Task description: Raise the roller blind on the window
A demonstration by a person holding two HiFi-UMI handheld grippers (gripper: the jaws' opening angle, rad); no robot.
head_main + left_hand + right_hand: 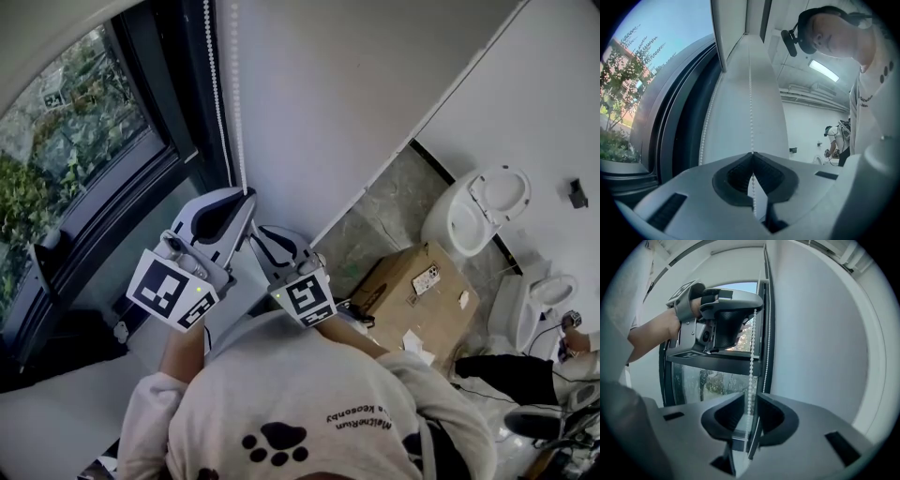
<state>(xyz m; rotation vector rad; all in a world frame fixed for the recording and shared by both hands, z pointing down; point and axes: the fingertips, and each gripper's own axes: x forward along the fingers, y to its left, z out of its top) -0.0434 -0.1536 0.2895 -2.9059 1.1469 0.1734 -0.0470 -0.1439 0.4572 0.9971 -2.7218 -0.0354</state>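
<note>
A white bead chain (240,141) hangs in two strands beside the dark-framed window (75,141). My left gripper (248,194) is the upper one, and its jaws are shut on one strand (750,93), which runs up from the pinched tips (752,153); the other strand (707,126) hangs free to the left. Just below it is my right gripper (255,232). Its jaws stand a little apart with the same strand (751,380) hanging loose in the gap (750,404). From the right gripper view the left gripper (752,310) shows above, clamped on the chain.
A white wall (356,94) runs right of the chain. On the floor to the right are a cardboard box (417,295) and two white toilets (478,211) (539,295). Another person (836,145) stands far back in the room.
</note>
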